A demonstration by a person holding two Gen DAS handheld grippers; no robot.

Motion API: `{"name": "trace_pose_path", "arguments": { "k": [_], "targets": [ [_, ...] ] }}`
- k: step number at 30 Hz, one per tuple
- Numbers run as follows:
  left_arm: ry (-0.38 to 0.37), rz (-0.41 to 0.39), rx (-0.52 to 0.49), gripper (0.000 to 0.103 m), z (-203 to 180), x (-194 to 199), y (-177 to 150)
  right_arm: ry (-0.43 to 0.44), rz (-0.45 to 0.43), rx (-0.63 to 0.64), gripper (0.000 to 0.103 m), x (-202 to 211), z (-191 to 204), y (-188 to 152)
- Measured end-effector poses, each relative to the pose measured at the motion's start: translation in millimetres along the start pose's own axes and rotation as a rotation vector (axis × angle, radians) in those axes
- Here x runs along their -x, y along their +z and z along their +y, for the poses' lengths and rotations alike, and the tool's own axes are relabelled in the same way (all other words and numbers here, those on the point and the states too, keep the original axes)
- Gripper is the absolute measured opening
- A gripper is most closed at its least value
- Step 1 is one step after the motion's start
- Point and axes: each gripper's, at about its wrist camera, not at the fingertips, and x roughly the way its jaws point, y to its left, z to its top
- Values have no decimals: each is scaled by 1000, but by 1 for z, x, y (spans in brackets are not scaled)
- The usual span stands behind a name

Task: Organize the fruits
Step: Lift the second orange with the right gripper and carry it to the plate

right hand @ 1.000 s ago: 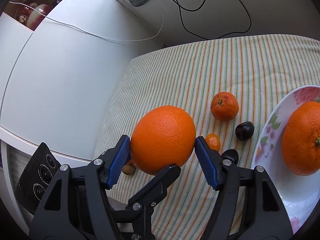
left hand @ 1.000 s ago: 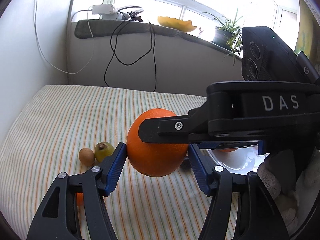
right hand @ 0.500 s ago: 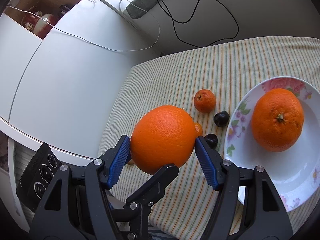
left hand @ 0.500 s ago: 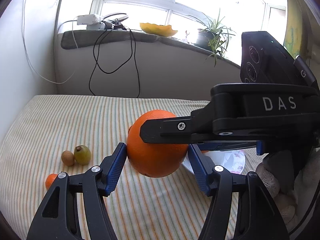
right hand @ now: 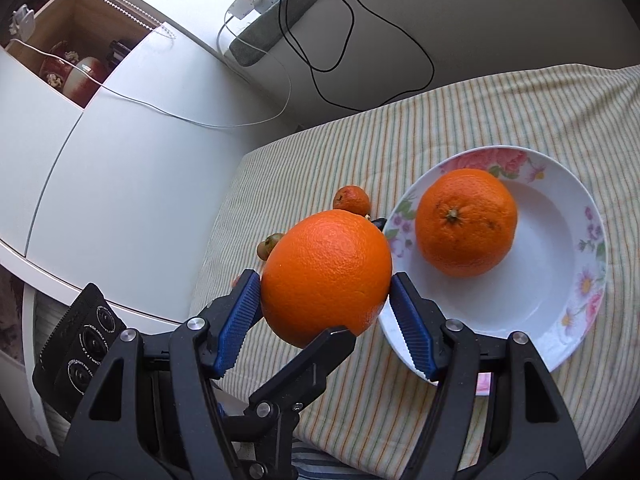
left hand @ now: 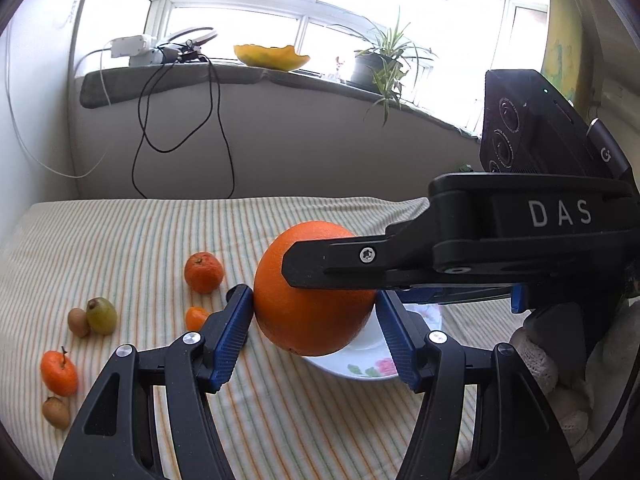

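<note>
Both grippers are shut on one large orange (left hand: pixel 312 312), also in the right wrist view (right hand: pixel 326 276), and hold it in the air above the striped cloth. The left gripper (left hand: pixel 314 312) grips its sides; a right gripper finger (left hand: pixel 344 268) crosses its top. The right gripper (right hand: pixel 326 292) grips it just left of the floral white plate (right hand: pixel 560 264), which holds a second large orange (right hand: pixel 466 222). The plate's rim (left hand: pixel 360 368) shows below the held orange.
Small fruits lie on the cloth at left: a mandarin (left hand: pixel 203 267), an orange piece (left hand: pixel 195 317), a green fruit (left hand: pixel 102 315), brown ones (left hand: pixel 78 322) (left hand: pixel 56 412), another mandarin (left hand: pixel 59 372). A white cabinet (right hand: pixel 120 160) stands left of the table. Cables hang from the windowsill (left hand: pixel 180 120).
Both grippers have risen with the orange and drawn back toward the plate. More of the plate, its orange and the small fruits on the left came into view.
</note>
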Motion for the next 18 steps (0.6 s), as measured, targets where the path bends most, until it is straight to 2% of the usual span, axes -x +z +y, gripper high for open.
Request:
{"name": "trace_pose_path", "arguments": {
  "k": [18],
  "targets": [
    [-108,66,-54,63,-52,-44,-1,-59,-44,-95,70,50,-64,-8]
  ]
}}
